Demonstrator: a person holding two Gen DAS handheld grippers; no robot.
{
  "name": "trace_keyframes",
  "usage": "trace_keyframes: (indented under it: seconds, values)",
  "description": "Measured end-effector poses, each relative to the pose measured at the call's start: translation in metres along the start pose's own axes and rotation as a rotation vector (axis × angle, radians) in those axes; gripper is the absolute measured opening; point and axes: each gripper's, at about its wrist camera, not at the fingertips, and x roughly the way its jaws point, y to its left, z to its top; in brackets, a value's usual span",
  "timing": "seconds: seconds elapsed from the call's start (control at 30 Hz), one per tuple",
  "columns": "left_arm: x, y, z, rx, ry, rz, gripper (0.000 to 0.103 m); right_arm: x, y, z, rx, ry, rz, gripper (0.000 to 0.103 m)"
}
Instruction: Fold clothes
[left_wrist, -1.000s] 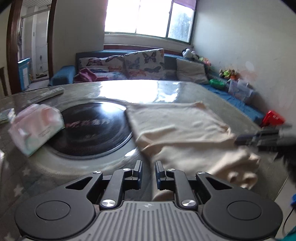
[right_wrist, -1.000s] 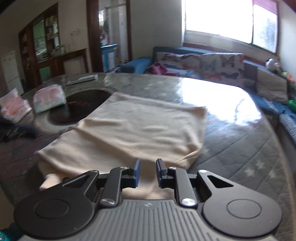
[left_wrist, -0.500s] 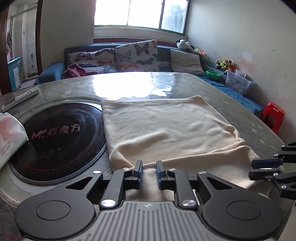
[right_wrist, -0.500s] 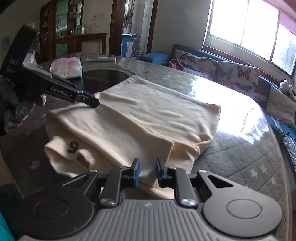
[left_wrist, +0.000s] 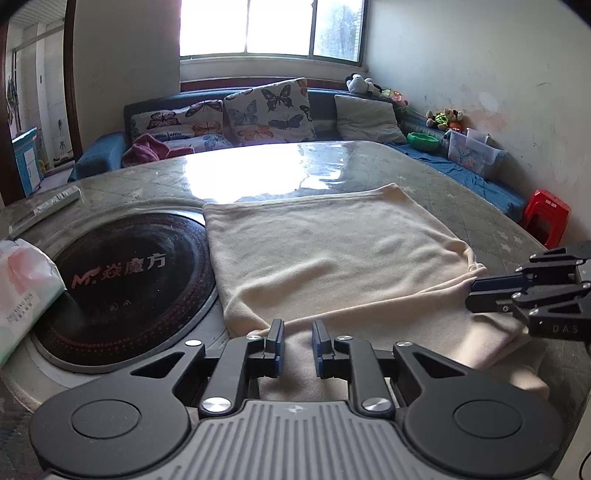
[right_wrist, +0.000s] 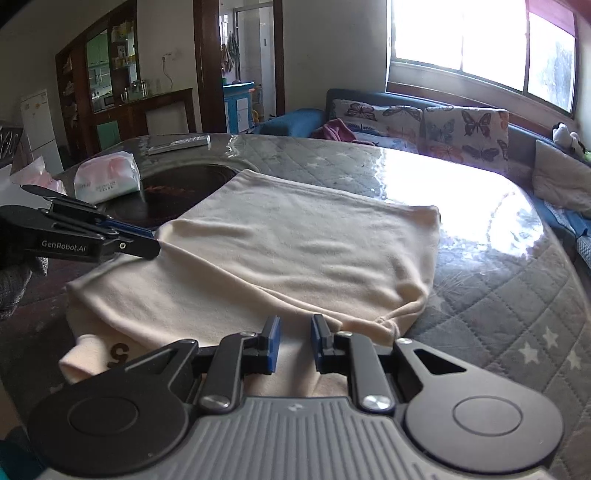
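Lying on the table (left_wrist: 480, 192), the cream garment (left_wrist: 332, 258) is seen folded over on itself, its far edge straight and its near layers bunched towards the cameras (first speaker)

And the left tongs (left_wrist: 297, 332), how are they held? (second speaker)

They are brought almost together, with only a narrow gap left, and a ridge of the near fold is pinched between the pads; from the right wrist view their tips are seen closed at the garment's left edge (first speaker)

The right tongs (right_wrist: 294, 328)? (second speaker)

The same narrow gap is kept, and the near right-hand fold is gripped in it; from the left wrist view the tips are seen nipped onto the garment's right corner, just above the table (first speaker)

What is found beside the garment? (second speaker)

A round black panel (left_wrist: 129, 280) is set into the table, and the garment's left edge is laid over its rim. A pack of tissues (left_wrist: 22, 288) is rested on the panel's far side from the garment, and a remote control (left_wrist: 48, 203) is placed further back. A dark printed mark (right_wrist: 118, 350) is shown on the lower layer near the table's edge. A red stool (left_wrist: 546, 218) is stood on the floor beyond the table (first speaker)
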Motion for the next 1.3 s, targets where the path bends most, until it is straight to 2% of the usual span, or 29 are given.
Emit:
trace_keyframes:
  seconds: [0.13,0.23,0.4,0.6,0.7,0.8,1.1,1.2,1.3]
  values:
    - [-0.021,-0.006,-0.007,0.055,-0.012,-0.014,0.019,-0.010,0.005,-0.011,-0.063,0.021,-0.005,0.017]
    - [-0.041,-0.021,-0.019,0.162,-0.018,-0.044,0.019,-0.016,0.008,-0.016,-0.101,0.021,-0.020,0.020]
    - [-0.064,-0.045,-0.047,0.391,-0.019,-0.091,0.023,-0.032,0.006,-0.014,-0.075,0.014,-0.007,0.022]
    - [-0.070,-0.070,-0.071,0.544,-0.027,-0.144,0.024,-0.051,0.013,-0.021,-0.117,0.022,-0.011,0.033]
    - [-0.066,-0.077,-0.075,0.569,-0.041,-0.155,0.024,-0.059,0.018,-0.026,-0.146,0.031,-0.017,0.035]
    - [-0.061,-0.083,-0.078,0.595,-0.055,-0.144,0.024,-0.067,0.023,-0.033,-0.191,0.042,-0.034,0.045]
    - [-0.055,-0.090,-0.079,0.618,-0.112,-0.167,0.021,-0.076,0.043,-0.056,-0.360,0.065,-0.033,0.058]
    - [-0.054,-0.087,-0.077,0.602,-0.128,-0.164,0.012,-0.076,0.048,-0.058,-0.391,0.056,-0.016,0.065]
    - [-0.058,-0.083,-0.072,0.555,-0.151,-0.165,0.009,-0.076,0.053,-0.059,-0.427,0.036,-0.008,0.065]
